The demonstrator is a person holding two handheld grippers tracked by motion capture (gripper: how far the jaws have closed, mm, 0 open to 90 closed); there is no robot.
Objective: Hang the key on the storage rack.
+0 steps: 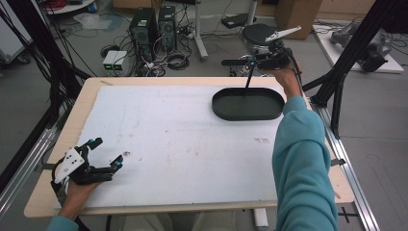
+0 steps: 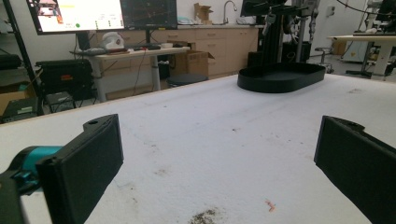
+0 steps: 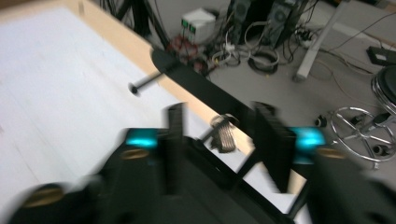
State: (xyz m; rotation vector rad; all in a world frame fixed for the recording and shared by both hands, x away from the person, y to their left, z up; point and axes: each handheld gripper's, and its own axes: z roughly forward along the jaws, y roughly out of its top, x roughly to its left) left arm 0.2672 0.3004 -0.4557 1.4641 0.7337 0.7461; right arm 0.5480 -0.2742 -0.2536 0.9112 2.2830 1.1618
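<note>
The right gripper [image 1: 255, 61] is raised at the far right of the table, just above the far rim of the black oval tray [image 1: 216, 109]. A thin black long-handled utensil [image 1: 248, 79] reaches from it down into the tray. It looks like the tool is being lowered in or lifted out, which would explain the high hand and the steep tilt of the stick. In the right gripper view the jaws stand somewhat apart, with the dark utensil [image 3: 201, 86] running across beyond them. The blur is too heavy to tell whether they are clamping it or have let go.

The left gripper [image 1: 108, 152] rests at the near left corner of the white-covered table [image 1: 183, 144], well apart from the tray. Its jaws are spread wide with nothing between them, apparently parked out of the way while the other hand works. From there the tray [image 2: 280, 79] sits far off to the right
</note>
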